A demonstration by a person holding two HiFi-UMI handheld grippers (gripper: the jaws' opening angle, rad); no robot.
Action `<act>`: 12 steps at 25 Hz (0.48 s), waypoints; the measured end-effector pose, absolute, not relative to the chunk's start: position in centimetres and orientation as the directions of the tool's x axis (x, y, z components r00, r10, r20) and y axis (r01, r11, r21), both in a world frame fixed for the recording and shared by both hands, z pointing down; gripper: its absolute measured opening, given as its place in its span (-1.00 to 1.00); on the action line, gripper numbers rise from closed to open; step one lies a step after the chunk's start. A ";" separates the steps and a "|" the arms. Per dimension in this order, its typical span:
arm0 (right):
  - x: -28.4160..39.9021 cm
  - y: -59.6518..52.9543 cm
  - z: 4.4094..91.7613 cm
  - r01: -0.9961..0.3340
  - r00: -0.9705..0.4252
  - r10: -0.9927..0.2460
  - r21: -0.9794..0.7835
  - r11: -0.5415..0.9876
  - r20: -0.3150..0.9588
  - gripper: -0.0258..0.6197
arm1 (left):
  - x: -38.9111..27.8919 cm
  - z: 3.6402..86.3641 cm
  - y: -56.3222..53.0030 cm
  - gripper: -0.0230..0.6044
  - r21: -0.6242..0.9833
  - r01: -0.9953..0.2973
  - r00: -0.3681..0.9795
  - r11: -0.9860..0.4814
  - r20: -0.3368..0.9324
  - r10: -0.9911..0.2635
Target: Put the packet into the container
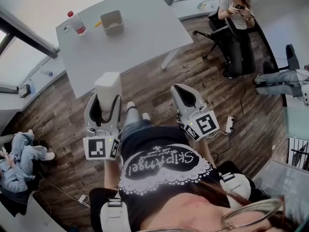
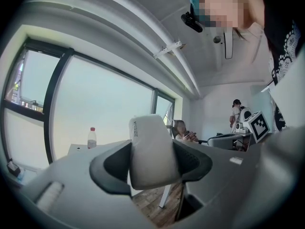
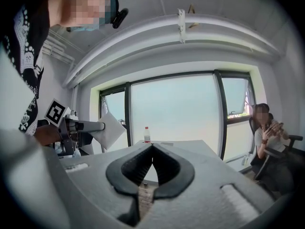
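Wood-plank floor (image 1: pixel 154 81) spreads under a white tabletop (image 1: pixel 140 28), with tall windows beyond its far side. On the tabletop, toward its far edge, stands the container (image 1: pixel 112 21), a small open tan box. A clear bottle (image 1: pixel 77 23) with a red cap stands on the same tabletop to the container's left, near the corner.

The packet (image 1: pixel 108 83), white and flat-sided, is not on the tabletop. It is held upright in the air at the tabletop's near edge, well apart from the container. The left hand-held gripper (image 1: pixel 107 100) pinches it, and the left gripper view shows both dark pads pressed against the packet's sides with its top rising above them.

The right hand-held gripper (image 1: pixel 183 92) hangs over the floor on the near side of the tabletop, off toward its right end. Its jaws are pressed together tip to tip, with nothing between them. From its view the packet shows off to the left, with the bottle on the tabletop ahead.

Past the tabletop's right end a person (image 1: pixel 236 18) sits in an office chair, both hands on a phone. Another person (image 1: pixel 19 158) in pale jeans sits well off from the tabletop's left end.
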State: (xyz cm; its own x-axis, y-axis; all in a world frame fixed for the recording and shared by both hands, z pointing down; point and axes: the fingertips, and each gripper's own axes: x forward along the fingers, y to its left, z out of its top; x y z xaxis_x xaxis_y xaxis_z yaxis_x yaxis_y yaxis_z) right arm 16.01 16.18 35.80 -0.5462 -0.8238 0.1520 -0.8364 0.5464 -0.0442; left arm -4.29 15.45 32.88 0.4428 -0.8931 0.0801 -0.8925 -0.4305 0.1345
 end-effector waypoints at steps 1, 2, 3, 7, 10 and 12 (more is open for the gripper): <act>15.8 15.8 35.8 -0.838 -0.543 -0.826 -0.046 0.543 0.153 -0.92 | -4.6 33.0 15.0 -0.08 0.137 -0.891 0.445 -0.432 0.083 -0.892; 15.5 15.3 35.7 -0.840 -0.540 -0.827 -0.047 0.540 0.154 -0.92 | -4.8 33.0 14.5 -0.08 0.139 -0.890 0.448 -0.435 0.085 -0.890; 15.3 14.9 35.7 -0.842 -0.538 -0.829 -0.048 0.537 0.154 -0.92 | -5.1 33.0 14.0 -0.08 0.140 -0.888 0.453 -0.439 0.087 -0.888; 14.1 12.8 35.1 -0.844 -0.535 -0.831 -0.051 0.534 0.149 -0.92 | -5.8 32.5 11.8 -0.08 0.140 -0.880 0.467 -0.454 0.085 -0.880; 12.9 10.8 34.3 -0.842 -0.539 -0.831 -0.055 0.537 0.136 -0.92 | -6.6 31.9 9.9 -0.08 0.138 -0.877 0.473 -0.460 0.085 -0.877; 12.3 9.7 33.9 -0.843 -0.538 -0.833 -0.056 0.536 0.132 -0.92 | -7.1 31.6 8.7 -0.08 0.134 -0.875 0.478 -0.465 0.086 -0.874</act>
State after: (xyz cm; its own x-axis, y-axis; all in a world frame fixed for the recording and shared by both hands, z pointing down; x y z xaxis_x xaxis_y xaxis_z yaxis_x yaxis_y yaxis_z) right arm 12.28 9.75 33.94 -0.5379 -0.8326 0.1319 -0.8427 0.5355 -0.0555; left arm -7.06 8.73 31.56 0.4781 -0.8741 0.0857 -0.8749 -0.4654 0.1339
